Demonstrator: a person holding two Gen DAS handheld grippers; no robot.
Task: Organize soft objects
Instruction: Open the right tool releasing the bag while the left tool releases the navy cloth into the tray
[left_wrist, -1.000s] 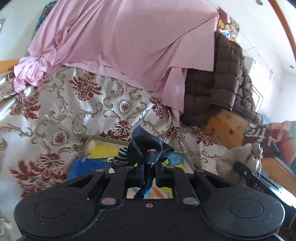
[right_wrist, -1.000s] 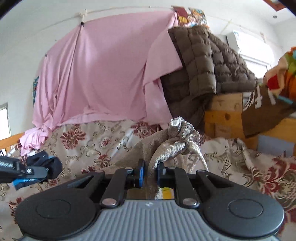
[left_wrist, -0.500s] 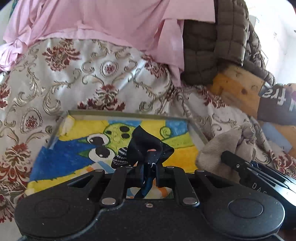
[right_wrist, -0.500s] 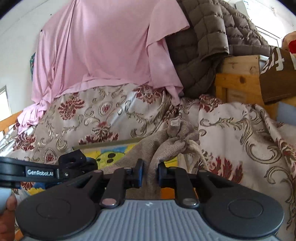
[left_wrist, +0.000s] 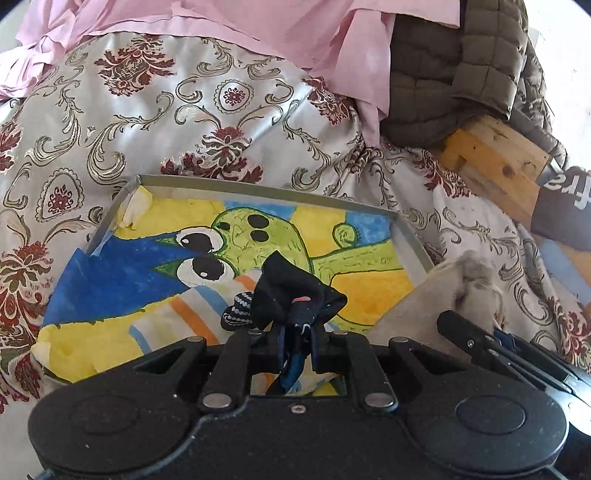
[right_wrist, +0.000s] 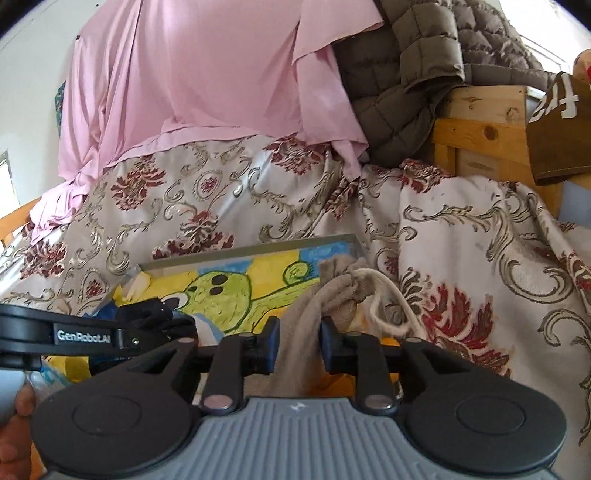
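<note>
A shallow grey tray (left_wrist: 258, 188) lined with a cartoon drawing lies on the floral bedspread. Over its near side my left gripper (left_wrist: 295, 332) pinches a dark navy cloth (left_wrist: 291, 291), bunched above the pads, while its jaws begin opening. In the right wrist view, my right gripper (right_wrist: 297, 332) is at the tray's (right_wrist: 251, 251) right end, jaws opening. A beige drawstring bag (right_wrist: 343, 291) hangs loosely between them. The left wrist view shows the bag (left_wrist: 424, 295) and right gripper (left_wrist: 476, 343) at the tray's right rim. The left gripper (right_wrist: 147, 314) shows at left.
The floral bedspread (left_wrist: 221, 110) covers the bed around the tray. Behind it hang a pink sheet (right_wrist: 203, 74) and a brown quilted jacket (right_wrist: 406, 74). A wooden crate (right_wrist: 480, 125) with a brown lettered garment (right_wrist: 557, 122) stands at right. A hand (right_wrist: 14, 424) shows at lower left.
Both grippers have come down and tilted over the tray, which now fills the lower views. The right jaws have spread apart around the beige bag. The dark cloth stays pinched.
</note>
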